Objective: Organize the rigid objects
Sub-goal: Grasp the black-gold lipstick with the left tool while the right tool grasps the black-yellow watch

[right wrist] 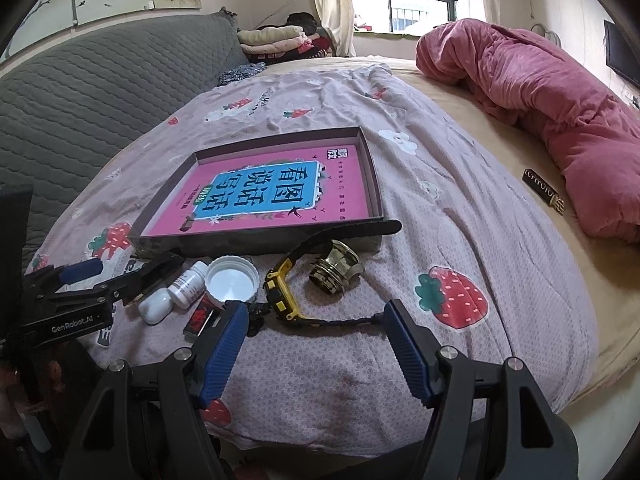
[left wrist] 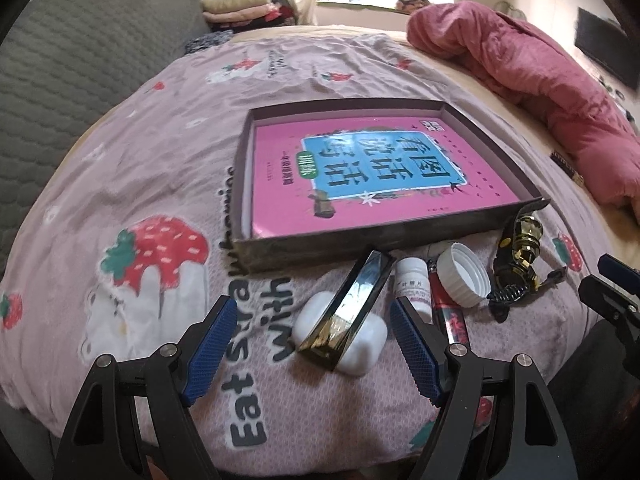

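Note:
A shallow brown box point(left wrist: 312, 242) point(right wrist: 374, 184) with a pink book point(left wrist: 360, 176) point(right wrist: 280, 196) inside lies on the bed. In front of it lie a black glossy bar point(left wrist: 352, 304) resting on a white earbud case point(left wrist: 360, 344), a white pill bottle point(left wrist: 412, 284) point(right wrist: 188, 284), a white cap point(left wrist: 464, 276) point(right wrist: 232, 280), a red lighter point(left wrist: 452, 320) point(right wrist: 200, 318), a yellow-black watch point(right wrist: 284, 292) and a gold knob point(left wrist: 524, 240) point(right wrist: 336, 266). My left gripper point(left wrist: 310, 344) is open around the bar and case. My right gripper point(right wrist: 316, 344) is open just before the watch.
A strawberry-print sheet point(left wrist: 160, 160) point(right wrist: 460, 208) covers the bed. A pink quilt point(left wrist: 540, 72) point(right wrist: 540, 92) lies at the right, a grey headboard point(right wrist: 80, 92) at the left. A small dark bar point(right wrist: 544, 190) lies near the quilt.

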A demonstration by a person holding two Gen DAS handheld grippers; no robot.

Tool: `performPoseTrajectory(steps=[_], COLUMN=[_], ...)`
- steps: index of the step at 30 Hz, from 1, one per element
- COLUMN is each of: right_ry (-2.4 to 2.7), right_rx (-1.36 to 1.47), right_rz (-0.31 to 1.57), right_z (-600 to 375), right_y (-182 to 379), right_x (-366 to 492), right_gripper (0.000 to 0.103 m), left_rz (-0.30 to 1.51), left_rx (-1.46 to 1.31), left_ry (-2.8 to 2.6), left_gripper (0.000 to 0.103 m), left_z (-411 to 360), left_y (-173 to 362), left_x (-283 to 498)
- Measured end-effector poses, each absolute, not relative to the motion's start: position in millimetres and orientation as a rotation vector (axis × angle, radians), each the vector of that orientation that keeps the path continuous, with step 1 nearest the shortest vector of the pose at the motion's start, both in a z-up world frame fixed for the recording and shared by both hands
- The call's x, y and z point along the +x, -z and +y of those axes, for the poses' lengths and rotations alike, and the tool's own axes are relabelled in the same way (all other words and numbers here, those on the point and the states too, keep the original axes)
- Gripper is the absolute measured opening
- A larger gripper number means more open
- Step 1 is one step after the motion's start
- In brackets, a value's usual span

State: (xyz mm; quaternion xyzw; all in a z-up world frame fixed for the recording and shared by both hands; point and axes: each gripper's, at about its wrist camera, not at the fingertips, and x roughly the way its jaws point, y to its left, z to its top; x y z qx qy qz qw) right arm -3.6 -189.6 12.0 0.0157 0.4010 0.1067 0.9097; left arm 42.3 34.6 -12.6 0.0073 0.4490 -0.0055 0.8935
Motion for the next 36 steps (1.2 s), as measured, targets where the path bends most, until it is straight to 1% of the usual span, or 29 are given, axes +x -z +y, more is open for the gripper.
performPoseTrajectory(steps=[7,10,20,24,25,32,36], right_ry=[-0.218,-0.217,-0.229,-0.25,-0.257,-0.284,-0.309], right_rx=[0.03,0.029,0.006,-0.055,-0.072,-0.201,-0.279], right_rz=[0.845,0.85,0.865,0.893,0.901,0.91,0.896], right_z=[-190,-190,-188,-181,-179,-164,-150], right_y=[-6,-5,0,6,8,18,21], right_x=[0,1,4,8,9,15,19], right_gripper=[0.07,0.07,0.07,0.07,0.07,0.069,0.063], left_rz=[0.961,0.995,0.999,0.995,0.993,1.001,1.009], left_rx=[0.091,0.086,0.076,0.083,0.081,0.042,0.022], left_ry=[0.051,0.071,0.094,0.1,0.106,0.154,0.184], left_gripper=[0.08,0.08,0.079,0.075,0.07,0.06,0.054], left_z=[27,28,30,30,30,32,32], left_y=[24,32,39,39,40,41,42], left_x=[59,62,72,75,76,82,85])
